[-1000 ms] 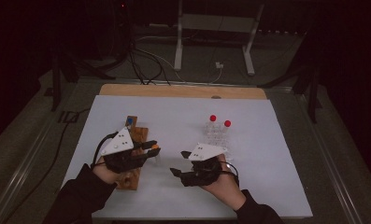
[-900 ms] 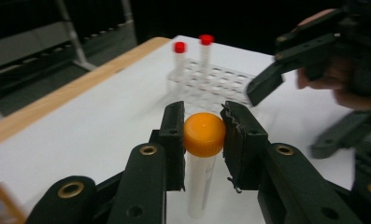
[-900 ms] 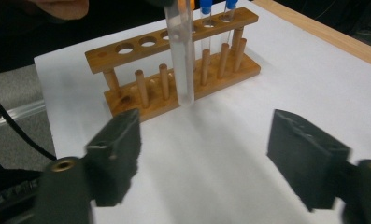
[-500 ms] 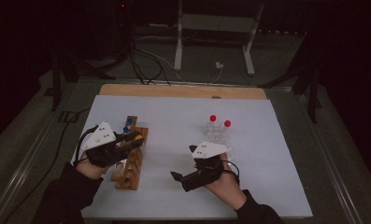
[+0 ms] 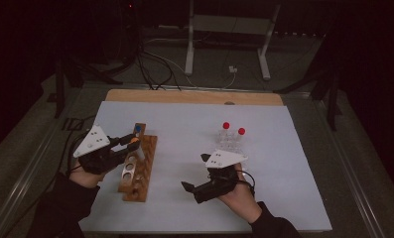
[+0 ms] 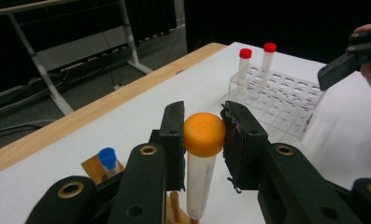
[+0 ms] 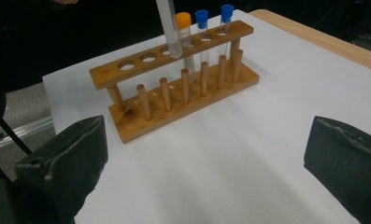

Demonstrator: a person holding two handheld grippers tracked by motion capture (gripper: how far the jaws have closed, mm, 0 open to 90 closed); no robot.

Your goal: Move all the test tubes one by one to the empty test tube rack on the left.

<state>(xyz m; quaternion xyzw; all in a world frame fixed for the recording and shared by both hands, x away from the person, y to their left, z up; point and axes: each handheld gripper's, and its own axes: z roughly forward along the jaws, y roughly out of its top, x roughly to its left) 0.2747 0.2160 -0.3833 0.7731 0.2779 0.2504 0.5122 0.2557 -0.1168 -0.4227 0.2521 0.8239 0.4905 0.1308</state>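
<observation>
My left gripper (image 6: 204, 128) is shut on the orange cap of a clear test tube (image 6: 199, 182), which hangs upright over the wooden rack (image 5: 141, 171). From the right gripper view, the tube's rounded bottom (image 7: 172, 49) hovers just above a hole in the rack's top bar (image 7: 127, 74). An orange-capped tube (image 7: 183, 21) and two blue-capped tubes (image 7: 202, 18) stand in that rack. My right gripper (image 5: 194, 173) rests low over the white mat, right of the rack; its jaws have just been opening and now stand wide apart with nothing between them (image 7: 211, 163).
A clear plastic rack (image 5: 229, 145) with two red-capped tubes (image 5: 226, 125) stands behind my right hand. The white mat (image 5: 184, 124) covers a wooden tabletop (image 5: 194, 96). Metal stand legs and cables lie on the floor beyond the far edge.
My left gripper has carried the tube from the middle of the mat leftwards to above the wooden rack. The right gripper's jaws have spread wider; that hand stayed put.
</observation>
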